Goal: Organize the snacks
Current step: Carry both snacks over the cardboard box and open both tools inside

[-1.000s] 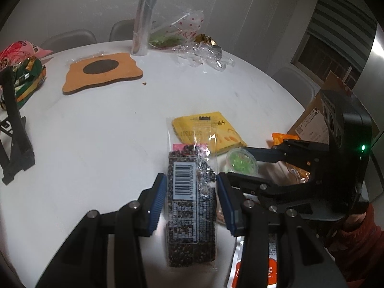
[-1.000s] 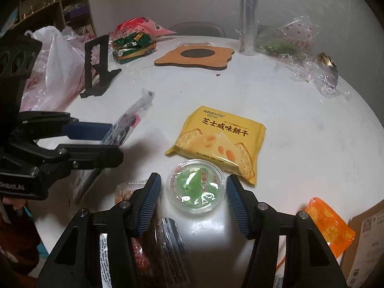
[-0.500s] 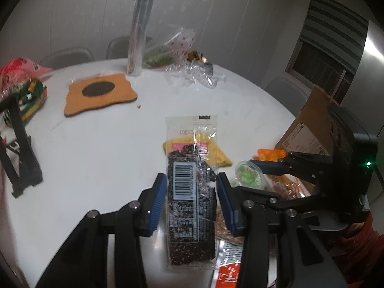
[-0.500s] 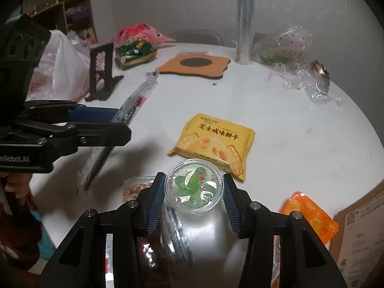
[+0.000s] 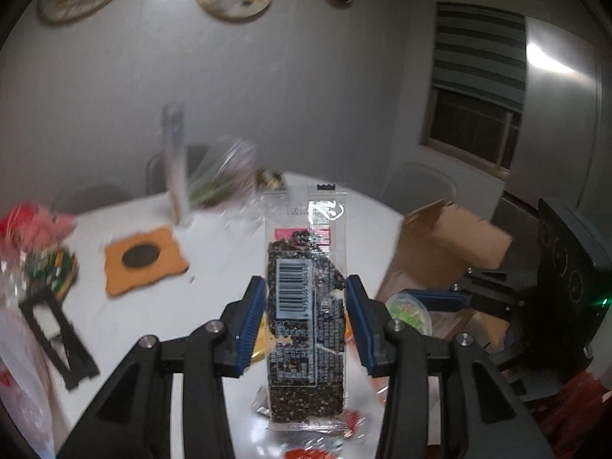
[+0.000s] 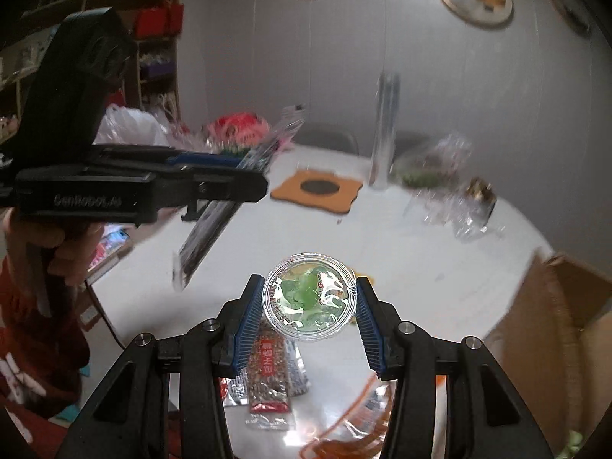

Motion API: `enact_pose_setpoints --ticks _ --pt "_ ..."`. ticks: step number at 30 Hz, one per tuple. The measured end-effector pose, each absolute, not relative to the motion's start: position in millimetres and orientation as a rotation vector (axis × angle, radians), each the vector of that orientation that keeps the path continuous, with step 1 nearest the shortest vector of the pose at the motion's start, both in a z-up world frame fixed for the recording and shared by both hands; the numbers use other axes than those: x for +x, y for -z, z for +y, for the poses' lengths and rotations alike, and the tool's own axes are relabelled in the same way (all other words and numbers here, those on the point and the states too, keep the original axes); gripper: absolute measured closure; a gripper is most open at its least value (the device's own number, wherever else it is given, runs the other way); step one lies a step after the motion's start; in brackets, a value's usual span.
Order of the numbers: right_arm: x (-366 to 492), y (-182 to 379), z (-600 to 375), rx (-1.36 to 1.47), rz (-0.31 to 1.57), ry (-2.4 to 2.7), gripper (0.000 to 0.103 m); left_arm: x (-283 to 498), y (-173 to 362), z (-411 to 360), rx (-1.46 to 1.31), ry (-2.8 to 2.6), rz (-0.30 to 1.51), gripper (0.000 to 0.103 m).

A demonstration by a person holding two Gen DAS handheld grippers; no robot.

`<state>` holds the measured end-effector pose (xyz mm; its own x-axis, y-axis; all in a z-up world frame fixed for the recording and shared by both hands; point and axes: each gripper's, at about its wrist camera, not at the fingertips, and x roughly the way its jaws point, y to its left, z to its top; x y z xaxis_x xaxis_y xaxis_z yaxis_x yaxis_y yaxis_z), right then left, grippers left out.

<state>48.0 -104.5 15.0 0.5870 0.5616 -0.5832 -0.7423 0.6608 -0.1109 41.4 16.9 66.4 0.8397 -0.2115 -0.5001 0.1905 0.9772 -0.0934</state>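
While the right gripper [image 6: 310, 306] clamps the jelly cup [image 6: 309, 302], the left gripper [image 5: 306, 313] clamps the seed bar [image 5: 306, 306] lengthwise, pointing forward

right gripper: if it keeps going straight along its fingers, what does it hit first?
Likely the white table, in the bare stretch beyond the jelly cup that the right gripper holds; depth is uncertain through the fisheye.

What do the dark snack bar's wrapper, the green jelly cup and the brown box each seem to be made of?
Snack bar wrapper: clear glossy plastic film, shown by its glare and crinkles.
Jelly cup: apparently thin clear plastic under a shiny film lid.
Box: matte brown cardboard, judging by its folded flap.
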Motion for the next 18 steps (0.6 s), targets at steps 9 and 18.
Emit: enact_pose_setpoints --ticks 9,18 --pt "34 -62 -178 -0.314 0.442 -0.65 0.06 63 -115 -72 0.086 0.35 0.489 0.063" --pt "42 -71 -258 -0.254 0.452 -0.488 0.06 108 -119 -156 0.137 0.5 0.528 0.063"
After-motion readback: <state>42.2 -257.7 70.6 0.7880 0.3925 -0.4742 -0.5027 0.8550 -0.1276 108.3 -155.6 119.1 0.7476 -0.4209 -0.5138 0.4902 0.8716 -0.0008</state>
